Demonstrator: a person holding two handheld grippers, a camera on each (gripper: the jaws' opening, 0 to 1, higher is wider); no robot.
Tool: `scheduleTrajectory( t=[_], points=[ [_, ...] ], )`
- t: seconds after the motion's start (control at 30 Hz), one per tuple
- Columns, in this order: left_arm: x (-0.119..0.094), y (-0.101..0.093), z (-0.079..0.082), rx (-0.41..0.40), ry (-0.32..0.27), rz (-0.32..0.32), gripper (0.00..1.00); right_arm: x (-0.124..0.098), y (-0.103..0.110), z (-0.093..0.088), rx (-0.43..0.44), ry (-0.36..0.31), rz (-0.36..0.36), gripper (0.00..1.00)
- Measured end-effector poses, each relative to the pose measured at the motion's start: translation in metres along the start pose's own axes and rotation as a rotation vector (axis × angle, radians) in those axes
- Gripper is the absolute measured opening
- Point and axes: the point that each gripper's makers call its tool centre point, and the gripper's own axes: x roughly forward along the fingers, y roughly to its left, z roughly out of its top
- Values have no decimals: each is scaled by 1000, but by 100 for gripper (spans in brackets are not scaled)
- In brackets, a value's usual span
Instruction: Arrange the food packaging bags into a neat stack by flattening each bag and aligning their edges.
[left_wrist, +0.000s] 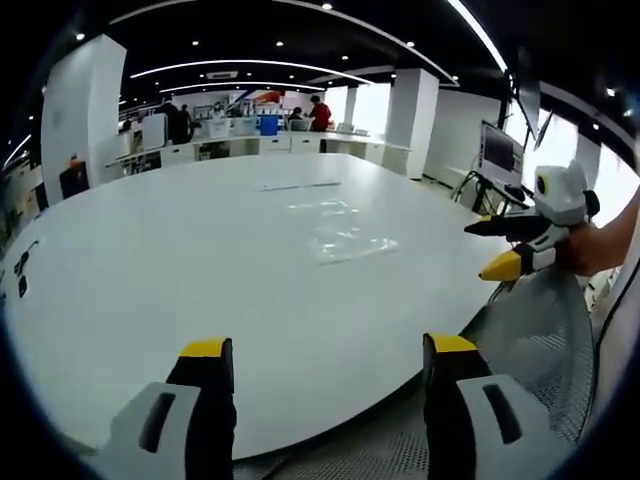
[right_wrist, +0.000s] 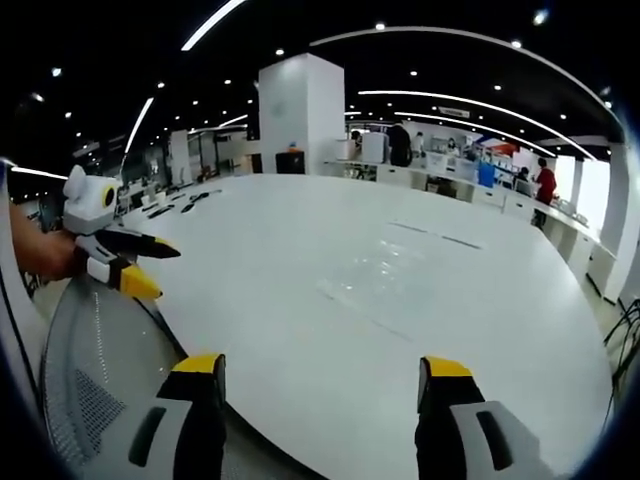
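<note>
Clear food packaging bags (left_wrist: 342, 236) lie flat on the round white table (left_wrist: 180, 260), well ahead of my left gripper (left_wrist: 328, 352), which is open with nothing between its yellow-tipped jaws. My right gripper (left_wrist: 482, 250) comes in from the right at the table's edge, held by a hand, its jaws apart. In the right gripper view the same clear bags (right_wrist: 375, 272) glint near the table's middle, beyond my open, unloaded right gripper (right_wrist: 322, 368). My left gripper (right_wrist: 163, 272) hovers at the left over the table's edge (right_wrist: 250, 330), jaws apart.
A grey mesh chair back (left_wrist: 540, 340) (right_wrist: 85, 370) stands against the near edge of the table. A thin clear strip (left_wrist: 300, 185) lies farther back. Small dark items (right_wrist: 190, 200) sit at the table's far left. Desks with people (left_wrist: 320, 112) and a white pillar (right_wrist: 302, 115) stand beyond.
</note>
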Motion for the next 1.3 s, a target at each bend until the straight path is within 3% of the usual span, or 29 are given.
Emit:
scheduleTrajectory(
  t=[0.6,1.3],
  points=[
    [-4,-11,8,15,1,4,75,0,1,0,16,6,27,78],
    [-1,-5,0,27,15,-4,75,7,-9,-8,-31,44,85,71]
  ],
)
